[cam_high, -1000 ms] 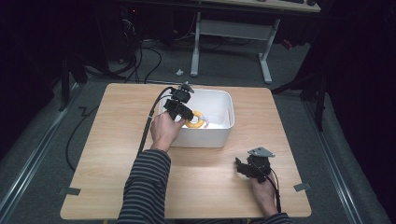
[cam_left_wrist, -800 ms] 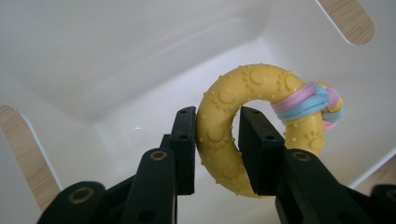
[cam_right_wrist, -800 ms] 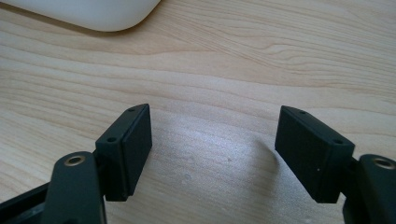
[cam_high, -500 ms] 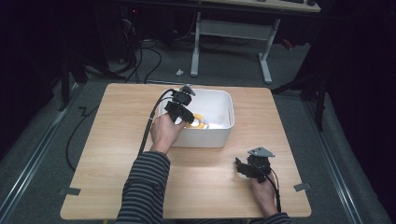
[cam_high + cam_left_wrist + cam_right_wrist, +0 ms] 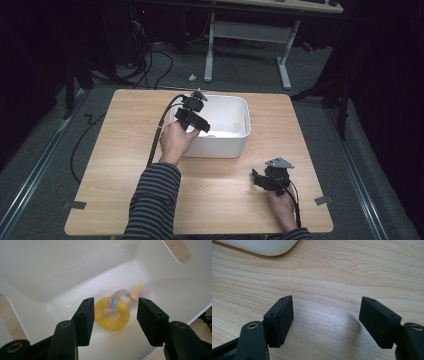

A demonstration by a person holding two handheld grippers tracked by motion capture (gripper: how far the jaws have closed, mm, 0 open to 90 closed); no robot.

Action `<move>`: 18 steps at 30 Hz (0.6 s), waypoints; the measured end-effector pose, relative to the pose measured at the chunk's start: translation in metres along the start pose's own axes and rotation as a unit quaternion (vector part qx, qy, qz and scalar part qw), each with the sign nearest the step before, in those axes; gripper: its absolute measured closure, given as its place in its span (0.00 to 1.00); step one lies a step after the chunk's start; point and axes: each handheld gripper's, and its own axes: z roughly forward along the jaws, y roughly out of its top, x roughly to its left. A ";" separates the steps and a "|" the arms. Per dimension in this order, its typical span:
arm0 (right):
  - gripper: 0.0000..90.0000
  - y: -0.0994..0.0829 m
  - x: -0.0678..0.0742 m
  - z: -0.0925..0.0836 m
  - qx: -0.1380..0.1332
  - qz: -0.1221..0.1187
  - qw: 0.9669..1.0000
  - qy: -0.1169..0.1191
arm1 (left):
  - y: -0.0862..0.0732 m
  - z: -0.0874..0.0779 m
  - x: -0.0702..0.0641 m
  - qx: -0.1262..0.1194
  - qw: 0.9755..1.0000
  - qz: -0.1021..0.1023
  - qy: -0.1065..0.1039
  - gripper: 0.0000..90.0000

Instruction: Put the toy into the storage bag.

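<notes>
My left gripper hangs over the left side of a white plastic bin. Its jaws have just been opening, and nothing is pressed between the pads. Below them, in the left gripper view, a yellow ring toy with a pastel rope tied to it looks blurred against the bin floor, clear of my left gripper. My right gripper sits low over the table near the front right, open, with bare wood between its pads.
The bin stands at the back middle of the wooden table, and its rounded corner lies ahead of the right gripper. A black cable trails from the left gripper over the table's left half. The floor around is dark, with desk legs behind.
The left jaws were shut on the yellow ring above the bin and have since opened. The ring has left the jaws and gone down into the bin. Neither hand has shifted.
</notes>
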 end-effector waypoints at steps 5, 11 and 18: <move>0.31 0.000 0.000 0.000 0.000 0.000 1.000 0.000 | -0.004 -0.013 -0.001 -0.024 1.000 0.009 0.002 0.48; 0.31 0.000 0.000 0.000 0.000 0.000 1.000 0.000 | -0.010 -0.034 0.002 -0.062 0.998 0.012 0.010 0.45; 0.31 0.000 0.000 0.000 0.000 0.000 1.000 0.000 | -0.019 -0.050 0.001 -0.082 0.996 0.021 0.021 0.44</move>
